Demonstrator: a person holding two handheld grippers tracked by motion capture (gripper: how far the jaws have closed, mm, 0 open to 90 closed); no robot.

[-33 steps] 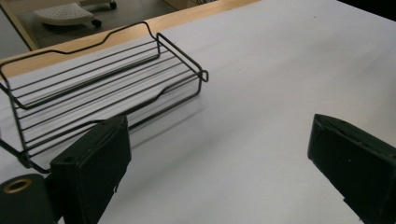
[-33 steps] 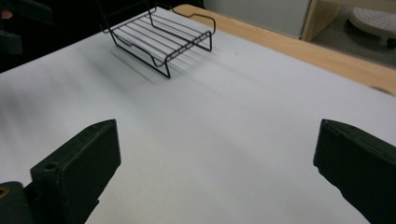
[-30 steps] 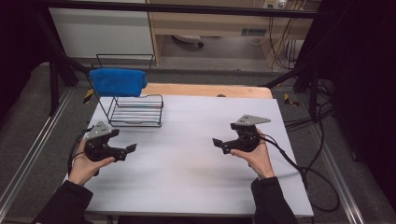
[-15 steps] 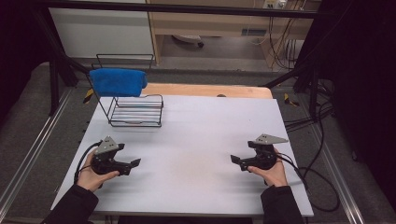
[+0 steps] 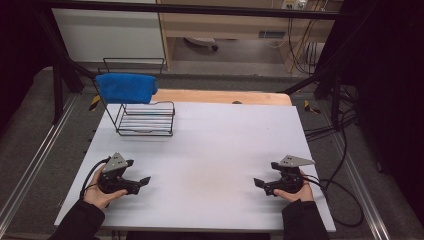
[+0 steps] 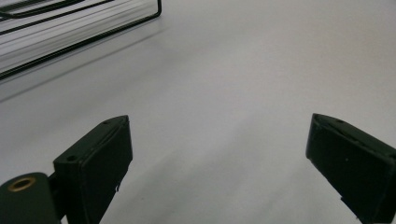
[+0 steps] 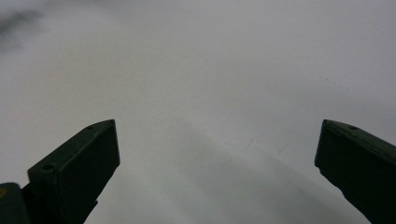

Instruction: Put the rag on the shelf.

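Blue cloth [image 5: 124,88] draped over wire rack [image 5: 145,120], surface [image 5: 220,150] at 11 o'clock.
Left gripper [image 5: 139,182] at 7, right gripper [image 5: 262,184] at 5, both released, holding nothing, well apart from cloth. Risk, probably: tugging cloth tips the light rack.

White rectangular table top [image 5: 215,150], a strip of bare wood [image 5: 220,96] along its far edge, 1 black wire rack [image 5: 145,120] standing on the far left corner, 2 hand-held grippers low over the near edge
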